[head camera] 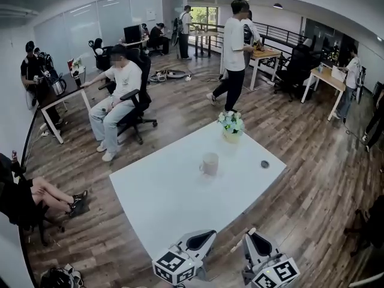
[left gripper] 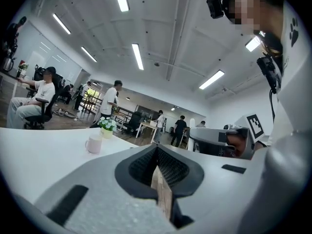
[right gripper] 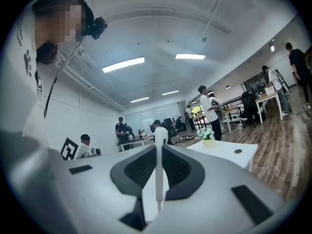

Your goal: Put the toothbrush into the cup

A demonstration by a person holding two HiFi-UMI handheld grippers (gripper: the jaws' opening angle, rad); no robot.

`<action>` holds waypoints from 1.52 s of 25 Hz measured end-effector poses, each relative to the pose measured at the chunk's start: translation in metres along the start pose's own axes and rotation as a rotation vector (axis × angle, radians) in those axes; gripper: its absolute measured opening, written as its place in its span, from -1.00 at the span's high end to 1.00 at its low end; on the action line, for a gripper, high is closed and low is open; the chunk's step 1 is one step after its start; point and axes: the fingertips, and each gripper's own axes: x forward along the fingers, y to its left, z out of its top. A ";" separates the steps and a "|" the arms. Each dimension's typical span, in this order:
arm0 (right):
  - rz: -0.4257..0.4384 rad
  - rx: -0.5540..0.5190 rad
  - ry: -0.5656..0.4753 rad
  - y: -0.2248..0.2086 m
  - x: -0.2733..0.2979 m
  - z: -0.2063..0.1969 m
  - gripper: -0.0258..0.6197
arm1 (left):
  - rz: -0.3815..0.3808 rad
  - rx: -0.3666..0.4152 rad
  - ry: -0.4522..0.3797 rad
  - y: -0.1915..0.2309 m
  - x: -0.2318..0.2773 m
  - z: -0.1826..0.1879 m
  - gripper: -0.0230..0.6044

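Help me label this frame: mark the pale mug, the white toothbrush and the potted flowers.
Pale ceramic mug [head camera: 209,164], head view, on its side wall.
Thin white toothbrush [right gripper: 158,174], right gripper view, on its handle.
Small pot of white flowers [head camera: 231,122], head view, on the blooms.

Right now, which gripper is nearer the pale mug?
Left, narrowly: left gripper lines up almost straight with the pale mug; right gripper, holding a white toothbrush, sits off to the right.

1. The left claw [left gripper: 157,168] and right claw [right gripper: 158,167] are shaped as pale grey shells, lined with black ribbed pads [left gripper: 173,169] and marked with dark slots [left gripper: 67,204].
2. A cube [head camera: 175,266] with black-and-white square markers is mounted on each.
3. A white shirt [left gripper: 297,82] with a black paw print [left gripper: 294,30] is worn, with a black head camera [left gripper: 216,7] and a thin black cable [left gripper: 271,108].
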 end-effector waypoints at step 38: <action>0.358 -0.011 0.094 -0.156 0.240 0.050 0.77 | 0.401 -0.068 -0.115 0.160 0.149 0.067 0.91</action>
